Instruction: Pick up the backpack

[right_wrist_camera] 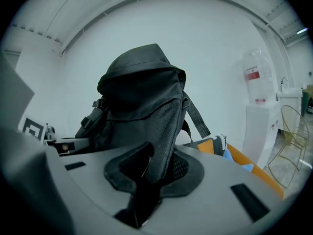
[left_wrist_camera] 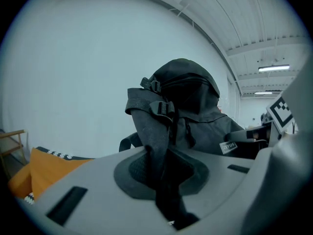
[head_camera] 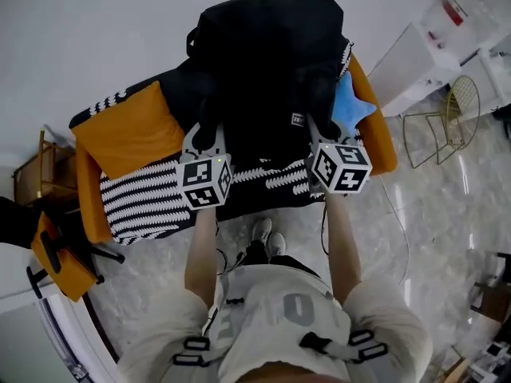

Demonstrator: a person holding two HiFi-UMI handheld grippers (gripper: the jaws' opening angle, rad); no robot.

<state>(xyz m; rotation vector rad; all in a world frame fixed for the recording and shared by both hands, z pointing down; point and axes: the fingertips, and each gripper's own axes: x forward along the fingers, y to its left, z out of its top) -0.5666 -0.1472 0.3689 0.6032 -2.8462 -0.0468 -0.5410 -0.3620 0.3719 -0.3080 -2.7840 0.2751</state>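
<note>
Closest to the head camera, the person's pale shirt (head_camera: 279, 317) is filling the lower edge, and two bare forearms are stretching forward from it.

The left tongs (head_camera: 207, 128) are clamping down on the left strap (left_wrist_camera: 152, 131), a grey padded band that is running from between the jaws up to the bag. The right tongs (head_camera: 321, 124) are gripping the right strap (right_wrist_camera: 165, 126) in the same way, its mesh padding pinched between the dark pads. Both sets of jaws are standing nearly together, with only strap between them.

The black backpack (head_camera: 271, 46) is hanging just ahead of the two tongs and between them, its top sagging over. From either gripper view it is showing against the white wall. Whether its base is touching anything cannot be told.

Under and behind the tongs an orange sofa (head_camera: 86, 194) is carrying a black-and-white patterned throw (head_camera: 144, 202). An orange cushion (head_camera: 132, 130) is lying to the left of the left tongs. A blue star-shaped pillow (head_camera: 353, 106) is sitting just right of the right tongs. Well off to the right of the right tongs, a white water dispenser (head_camera: 431, 50) is standing beside a gold wire chair (head_camera: 451, 118).
</note>
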